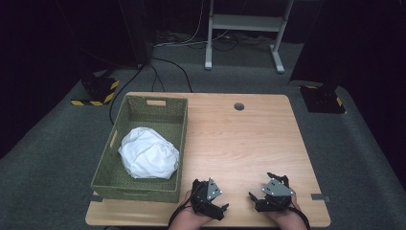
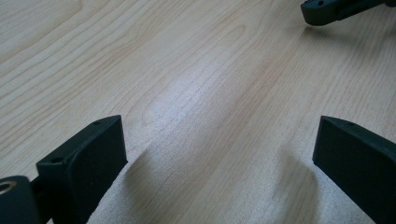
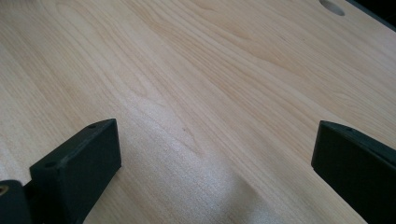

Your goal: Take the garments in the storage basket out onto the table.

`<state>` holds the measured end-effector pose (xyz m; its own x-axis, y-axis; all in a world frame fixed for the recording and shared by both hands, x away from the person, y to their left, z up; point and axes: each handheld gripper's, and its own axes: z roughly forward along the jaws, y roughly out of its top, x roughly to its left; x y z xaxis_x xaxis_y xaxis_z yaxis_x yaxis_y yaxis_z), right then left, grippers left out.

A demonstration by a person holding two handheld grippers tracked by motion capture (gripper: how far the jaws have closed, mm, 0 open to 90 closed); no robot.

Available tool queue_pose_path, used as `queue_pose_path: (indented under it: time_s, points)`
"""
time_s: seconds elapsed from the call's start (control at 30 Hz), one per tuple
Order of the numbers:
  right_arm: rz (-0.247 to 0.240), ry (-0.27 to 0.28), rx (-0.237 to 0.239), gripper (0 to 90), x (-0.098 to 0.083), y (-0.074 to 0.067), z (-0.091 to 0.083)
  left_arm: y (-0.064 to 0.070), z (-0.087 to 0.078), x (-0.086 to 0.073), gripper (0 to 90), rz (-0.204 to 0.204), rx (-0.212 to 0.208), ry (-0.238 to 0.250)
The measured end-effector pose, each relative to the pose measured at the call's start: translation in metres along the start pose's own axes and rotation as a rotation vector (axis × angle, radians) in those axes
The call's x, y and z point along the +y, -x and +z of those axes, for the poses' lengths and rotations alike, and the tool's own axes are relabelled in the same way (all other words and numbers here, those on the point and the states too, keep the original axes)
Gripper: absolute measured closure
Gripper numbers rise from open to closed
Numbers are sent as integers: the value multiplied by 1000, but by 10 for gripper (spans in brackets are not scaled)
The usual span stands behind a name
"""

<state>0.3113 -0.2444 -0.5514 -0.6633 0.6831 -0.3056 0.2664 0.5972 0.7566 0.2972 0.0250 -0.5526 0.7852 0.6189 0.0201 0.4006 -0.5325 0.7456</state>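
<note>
Left tool: the left black two-jaw tool [image 1: 224, 209] rests low at the near edge of the pale wooden tabletop [image 1: 239, 139], jaws spread wide with nothing between them; it reads as a ready stance, parked with the jaws pointing rightward.
Right tool: the right black two-jaw tool [image 1: 253, 201] sits just right of it, also at the near edge, jaws spread and holding nothing, pointing left towards its partner.
White bundle: the crumpled white cloth bundle [image 1: 148, 153] lies inside the green woven rectangular basket [image 1: 177, 139], at the left of the tabletop and well apart from both tools; the basket walls keep the soft heap gathered.
Likely reason: spread jaws and an untouched cloth suggest that a reach towards the basket has not yet begun.
High view adds: the basket, the cloth, both hands and the round cable hole [image 1: 239, 106] at the far side.
Left gripper view adds: bare wood grain between its jaws [image 2: 219, 149], and a jaw tip of the other tool [image 2: 336, 10] at the far right.
Right gripper view adds: bare wood ahead of its jaws [image 3: 215, 154], with the cable hole [image 3: 332, 6] far off.
</note>
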Motion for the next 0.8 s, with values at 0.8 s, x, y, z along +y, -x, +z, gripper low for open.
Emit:
queue_pose_path:
  time_s: [0.8]
  points:
    - [-1,12,7,9,0,0,0,-4,-9,0,25,-18,-52,84]
